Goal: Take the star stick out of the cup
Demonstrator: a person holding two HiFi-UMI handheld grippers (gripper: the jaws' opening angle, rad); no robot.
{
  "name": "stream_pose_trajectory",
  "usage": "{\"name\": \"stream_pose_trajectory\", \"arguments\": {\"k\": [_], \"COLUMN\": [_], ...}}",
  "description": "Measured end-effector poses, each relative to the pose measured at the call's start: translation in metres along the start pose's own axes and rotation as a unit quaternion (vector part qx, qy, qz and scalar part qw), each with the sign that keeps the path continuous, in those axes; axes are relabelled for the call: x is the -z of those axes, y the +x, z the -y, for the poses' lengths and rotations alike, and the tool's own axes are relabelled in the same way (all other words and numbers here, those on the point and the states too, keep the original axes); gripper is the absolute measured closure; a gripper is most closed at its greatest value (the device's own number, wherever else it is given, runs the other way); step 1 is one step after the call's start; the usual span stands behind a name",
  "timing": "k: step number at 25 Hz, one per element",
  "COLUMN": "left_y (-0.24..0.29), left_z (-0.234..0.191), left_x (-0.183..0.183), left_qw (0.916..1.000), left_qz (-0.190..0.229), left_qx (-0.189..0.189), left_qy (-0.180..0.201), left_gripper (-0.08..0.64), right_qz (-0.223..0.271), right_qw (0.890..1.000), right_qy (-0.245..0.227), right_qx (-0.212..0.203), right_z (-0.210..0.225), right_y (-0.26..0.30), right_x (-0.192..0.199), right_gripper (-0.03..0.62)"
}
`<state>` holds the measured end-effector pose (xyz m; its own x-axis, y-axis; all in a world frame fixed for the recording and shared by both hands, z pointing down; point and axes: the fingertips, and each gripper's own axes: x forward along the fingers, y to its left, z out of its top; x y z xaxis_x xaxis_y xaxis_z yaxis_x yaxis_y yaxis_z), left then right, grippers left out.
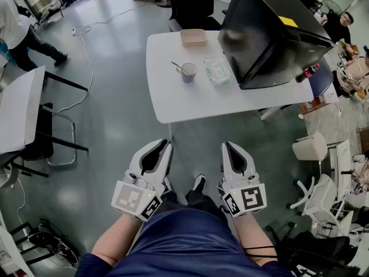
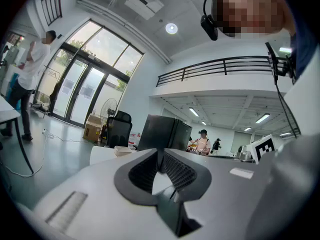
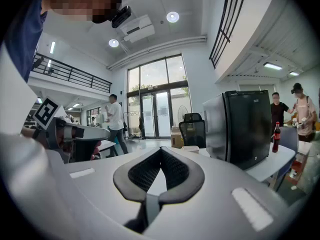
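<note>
A blue cup (image 1: 188, 72) stands on the white table (image 1: 173, 100) ahead of me, with a thin stick (image 1: 176, 67) leaning out of it to the left; its star end is too small to make out. Both grippers hang low near my lap, well short of the table. My left gripper (image 1: 168, 145) is shut with nothing in it, its tips meeting (image 2: 160, 154). My right gripper (image 1: 225, 145) is also shut and empty, tips together (image 3: 161, 151).
On the table sit a shallow beige tray (image 1: 194, 37), a pack of wipes (image 1: 216, 72) and a large black box (image 1: 271, 36). Another white table (image 1: 20, 108) with a chair stands at left. White chairs (image 1: 314, 195) crowd the right. A person (image 1: 23, 33) walks far left.
</note>
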<state>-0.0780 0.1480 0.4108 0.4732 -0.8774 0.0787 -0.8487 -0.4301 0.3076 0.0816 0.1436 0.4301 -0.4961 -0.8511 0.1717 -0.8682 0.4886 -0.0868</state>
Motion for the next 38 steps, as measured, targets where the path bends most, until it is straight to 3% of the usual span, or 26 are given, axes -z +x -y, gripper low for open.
{"name": "stream_pose_trajectory", "arguments": {"k": [9, 20, 27, 38], "left_y": [0.024, 0.041, 0.046, 0.086], "left_z": [0.031, 0.055, 0.063, 0.026], "left_x": [0.000, -0.001, 0.006, 0.002], "left_qw": [0.9999, 0.9952, 0.9920, 0.9932], "left_qz": [0.007, 0.027, 0.017, 0.013], "left_qx": [-0.012, -0.093, -0.124, -0.115], "left_qy": [0.010, 0.013, 0.019, 0.017], "left_gripper": [0.518, 0.518, 0.519, 0.520], "right_qz": [0.000, 0.012, 0.014, 0.008], "right_qw": [1.000, 0.996, 0.992, 0.995], "right_qy": [0.018, 0.035, 0.043, 0.045], "right_qx": [-0.024, -0.080, -0.118, -0.093], "right_z": [0.032, 0.083, 0.093, 0.112], "right_y": [-0.008, -0.023, -0.015, 0.021], "right_x": [-0.001, -0.004, -0.003, -0.005], "right_gripper": [0.586, 0.586, 0.586, 0.586]}}
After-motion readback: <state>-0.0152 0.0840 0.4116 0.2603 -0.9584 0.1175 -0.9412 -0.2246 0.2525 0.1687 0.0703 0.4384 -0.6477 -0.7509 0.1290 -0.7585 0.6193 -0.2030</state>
